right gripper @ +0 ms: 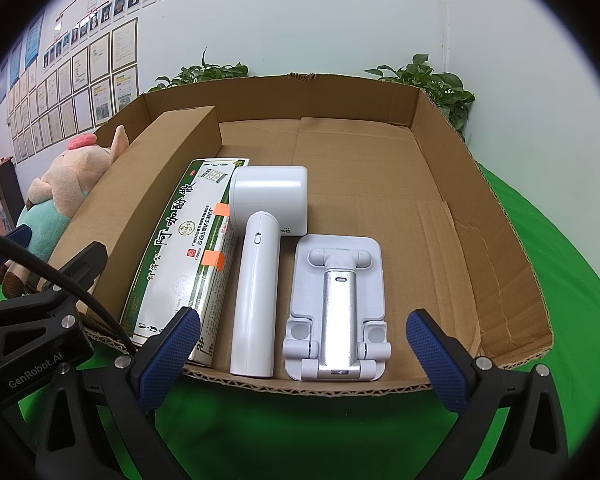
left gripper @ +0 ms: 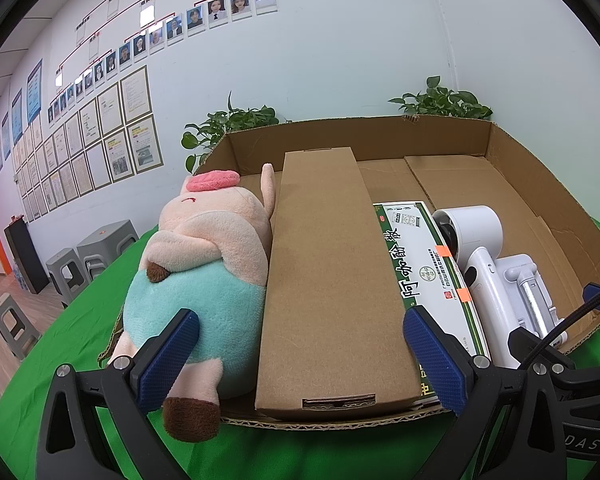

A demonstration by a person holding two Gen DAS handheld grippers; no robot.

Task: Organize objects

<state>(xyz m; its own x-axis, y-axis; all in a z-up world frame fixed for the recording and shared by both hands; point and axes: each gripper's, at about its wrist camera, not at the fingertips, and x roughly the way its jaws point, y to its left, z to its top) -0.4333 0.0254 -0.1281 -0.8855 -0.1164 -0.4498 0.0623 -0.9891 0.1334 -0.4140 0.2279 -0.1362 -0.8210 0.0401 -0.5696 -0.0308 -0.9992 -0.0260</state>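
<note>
A shallow cardboard tray sits on a green cloth. From left to right it holds a plush pig, a long brown carton, a white and green medicine box, a white handheld fan and a folded white phone stand. My left gripper is open, straddling the near end of the brown carton without touching it. My right gripper is open at the tray's near edge, before the fan and the stand.
The tray's right half is bare cardboard. Potted plants stand behind the tray against a wall hung with framed papers. Grey stools stand on the floor at the left. Green cloth spreads right of the tray.
</note>
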